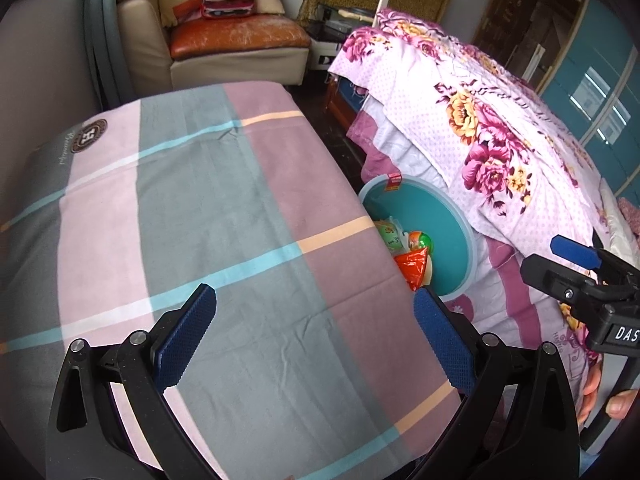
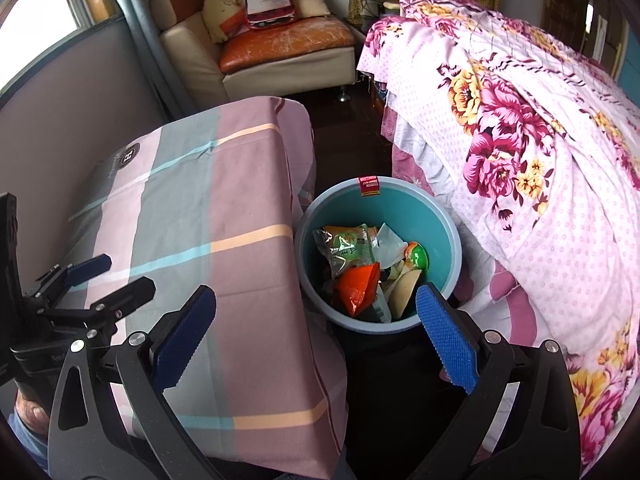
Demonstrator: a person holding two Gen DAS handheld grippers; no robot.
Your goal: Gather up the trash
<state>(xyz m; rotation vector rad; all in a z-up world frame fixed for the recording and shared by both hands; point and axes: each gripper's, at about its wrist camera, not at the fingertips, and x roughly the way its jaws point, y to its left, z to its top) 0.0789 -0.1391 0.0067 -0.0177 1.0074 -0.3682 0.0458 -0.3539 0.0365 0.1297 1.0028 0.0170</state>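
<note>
Two big pieces of furniture frame our landmark, the bin (image 2: 378, 256): a bed (image 2: 532, 168) with a flowered cover rises on its right, and a table (image 2: 208, 216) under a checked cloth stands on its left, with a sofa (image 2: 264, 48) well beyond it. The bin sits on the floor between table and bed, touching or nearly touching both. Inside it lies the trash (image 2: 362, 266): an orange packet, a green-printed wrapper, a crumpled clear bag and fruit peelings. We judge all of it light, soft and crinkly, the film slippery, so a pinch on a bunched fold or a sealed edge should hold best. Our left gripper (image 1: 316, 340) hovers over the tabletop beside the bin, fingers spread wide and empty. Our right gripper (image 2: 316, 342) hangs above the bin's near rim, likewise spread and empty. No loose trash shows on the cloth.
</note>
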